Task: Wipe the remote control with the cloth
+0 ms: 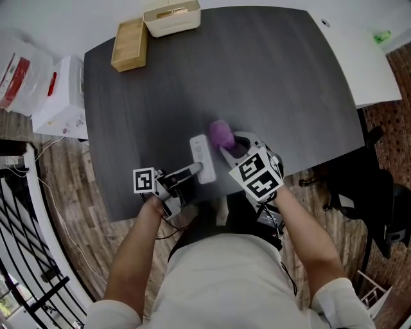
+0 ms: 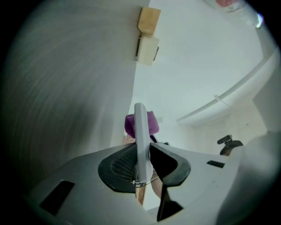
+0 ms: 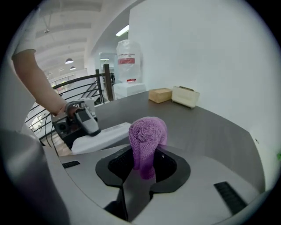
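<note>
At 11 o'clock on the surface [image 1: 276, 77], the cream box [image 1: 171, 17] is cut off by the top edge. Your left claw [image 1: 198, 171] is clamped on the near end of the remote [image 1: 201, 156], covering that end. The left gripper view gives you the remote edge-on only, its face out of sight, and it hides the middle of the cloth [image 1: 221, 133] behind. The remote is at 6 o'clock on the surface; lifted or resting, I cannot tell. At its 2 o'clock your right claw [image 1: 227, 147] is pinched on the cloth, whose lower end is buried between the jaws.
</note>
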Demonstrator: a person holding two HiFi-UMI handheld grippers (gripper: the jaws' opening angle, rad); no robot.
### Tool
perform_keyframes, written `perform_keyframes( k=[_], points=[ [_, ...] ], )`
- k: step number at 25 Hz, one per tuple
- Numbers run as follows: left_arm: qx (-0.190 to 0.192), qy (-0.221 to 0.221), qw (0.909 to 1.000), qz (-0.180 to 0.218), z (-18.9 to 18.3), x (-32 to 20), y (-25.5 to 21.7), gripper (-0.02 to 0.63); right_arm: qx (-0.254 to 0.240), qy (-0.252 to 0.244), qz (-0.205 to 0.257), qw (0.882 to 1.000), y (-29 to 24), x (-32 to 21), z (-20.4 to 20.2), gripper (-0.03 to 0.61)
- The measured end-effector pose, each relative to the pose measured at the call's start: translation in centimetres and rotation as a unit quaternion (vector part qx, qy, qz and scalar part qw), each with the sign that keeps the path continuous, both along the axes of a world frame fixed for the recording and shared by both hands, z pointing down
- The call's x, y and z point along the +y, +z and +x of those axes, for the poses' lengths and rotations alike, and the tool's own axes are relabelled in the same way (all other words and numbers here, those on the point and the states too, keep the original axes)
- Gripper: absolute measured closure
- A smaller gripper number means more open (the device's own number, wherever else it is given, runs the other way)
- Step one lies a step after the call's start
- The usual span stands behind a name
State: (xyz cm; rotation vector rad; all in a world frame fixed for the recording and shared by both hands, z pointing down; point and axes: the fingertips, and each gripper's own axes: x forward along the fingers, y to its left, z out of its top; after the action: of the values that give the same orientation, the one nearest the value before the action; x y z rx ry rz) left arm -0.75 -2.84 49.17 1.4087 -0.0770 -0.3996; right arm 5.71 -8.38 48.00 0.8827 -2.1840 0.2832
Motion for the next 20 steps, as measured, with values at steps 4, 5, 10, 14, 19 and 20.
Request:
perform_keyframes(
  k=[4, 5, 10, 14, 19, 20],
  points=[
    [0.019, 0.006, 0.9998, 0.003, 0.1, 0.9, -0.7, 0.518, 0.001, -0.07, 0.023, 0.997, -1.2, 0.8, -2.9, 0.46],
    [0.019, 0.001, 0.9998, 0.001, -0.1, 0.9, -0.6, 0.518, 0.006, -0.089, 0.023, 0.996, -1.1, 1.5, -3.3, 0.46],
    [0.002, -0.008, 1.0, -0.001, -0.8, 0.4, 0.0, 0.52, 0.019, -0.134, 0.021, 0.991, -1.0, 4.4, -4.0, 0.46],
    [-0.035, -0.019, 0.9992, 0.0, -1.4, -0.4, 1.1, 0.52, 0.026, -0.167, 0.004, 0.986, -0.8, 6.6, -4.1, 0.46],
    [-0.136, -0.005, 0.9907, 0.003, -2.0, -1.1, 3.6, 0.52, 0.032, -0.225, -0.04, 0.973, 0.5, 11.5, -4.5, 0.46],
    [-0.164, 0.0, 0.9864, 0.014, -2.2, -1.3, 4.1, 0.52, 0.026, -0.232, -0.054, 0.971, 0.8, 12.4, -4.6, 0.46]
  ],
)
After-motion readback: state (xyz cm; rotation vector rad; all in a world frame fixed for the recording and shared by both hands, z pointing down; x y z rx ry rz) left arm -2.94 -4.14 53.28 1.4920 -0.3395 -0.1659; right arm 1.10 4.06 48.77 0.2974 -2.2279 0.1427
